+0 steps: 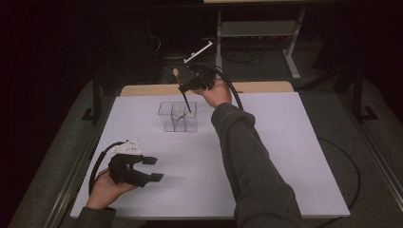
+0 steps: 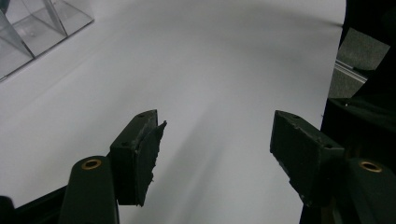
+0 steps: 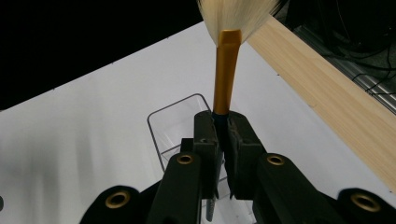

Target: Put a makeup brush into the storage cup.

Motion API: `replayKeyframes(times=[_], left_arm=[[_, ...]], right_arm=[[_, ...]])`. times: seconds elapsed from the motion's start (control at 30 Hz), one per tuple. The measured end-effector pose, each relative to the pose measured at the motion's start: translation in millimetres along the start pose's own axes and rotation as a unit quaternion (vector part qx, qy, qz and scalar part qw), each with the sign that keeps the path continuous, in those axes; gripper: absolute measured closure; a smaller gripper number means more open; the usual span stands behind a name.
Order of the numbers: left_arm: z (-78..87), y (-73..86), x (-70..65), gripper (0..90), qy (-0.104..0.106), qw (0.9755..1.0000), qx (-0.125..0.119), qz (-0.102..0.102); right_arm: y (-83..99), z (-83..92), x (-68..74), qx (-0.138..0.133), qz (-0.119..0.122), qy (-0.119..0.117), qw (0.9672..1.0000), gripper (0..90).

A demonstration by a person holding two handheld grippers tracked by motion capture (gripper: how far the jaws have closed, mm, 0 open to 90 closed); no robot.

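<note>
one brush (image 3: 226, 70), one clear organizer (image 1: 177, 117), two grippers

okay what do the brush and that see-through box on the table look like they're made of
Brush: pale soft bristles, hair or synthetic, in a matte gold sleeve that looks like metal; dark handle, material unclear.
Box: clear, glossy, likely hard plastic or acrylic; you see the table through its walls and dividers.

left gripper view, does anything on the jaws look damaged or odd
Yes. On the left hand-held gripper, the pad on the left-side jaw has a ragged, torn-looking edge and seems to peel from its backing. The opposite pad looks even. The jaws stand open above the bare white table.
</note>
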State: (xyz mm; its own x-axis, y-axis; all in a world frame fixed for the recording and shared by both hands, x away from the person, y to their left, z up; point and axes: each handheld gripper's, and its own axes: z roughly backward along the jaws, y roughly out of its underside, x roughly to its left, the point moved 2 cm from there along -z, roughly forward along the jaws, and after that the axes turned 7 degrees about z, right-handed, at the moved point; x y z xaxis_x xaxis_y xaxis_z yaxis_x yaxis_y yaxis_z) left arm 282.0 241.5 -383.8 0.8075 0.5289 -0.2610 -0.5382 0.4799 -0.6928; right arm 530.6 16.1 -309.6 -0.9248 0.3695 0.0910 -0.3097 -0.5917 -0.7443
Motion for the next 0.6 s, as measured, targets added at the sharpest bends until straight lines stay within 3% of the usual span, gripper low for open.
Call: replayKeyframes(times=[0.33,0.6], left_arm=[[-4.4,1.4,-0.6,32.2,-0.003,1.0,0.009,-0.001],[-5.6,2.6,1.2,32.2,-0.001,1.0,0.007,-0.001]], right_arm=[[9.0,-4.0,2.7,0.014,0.0,0.004,0.9999,82.8],[17.0,-2.1,-0.2,-0.002,-0.004,0.011,0.9999,82.8]])
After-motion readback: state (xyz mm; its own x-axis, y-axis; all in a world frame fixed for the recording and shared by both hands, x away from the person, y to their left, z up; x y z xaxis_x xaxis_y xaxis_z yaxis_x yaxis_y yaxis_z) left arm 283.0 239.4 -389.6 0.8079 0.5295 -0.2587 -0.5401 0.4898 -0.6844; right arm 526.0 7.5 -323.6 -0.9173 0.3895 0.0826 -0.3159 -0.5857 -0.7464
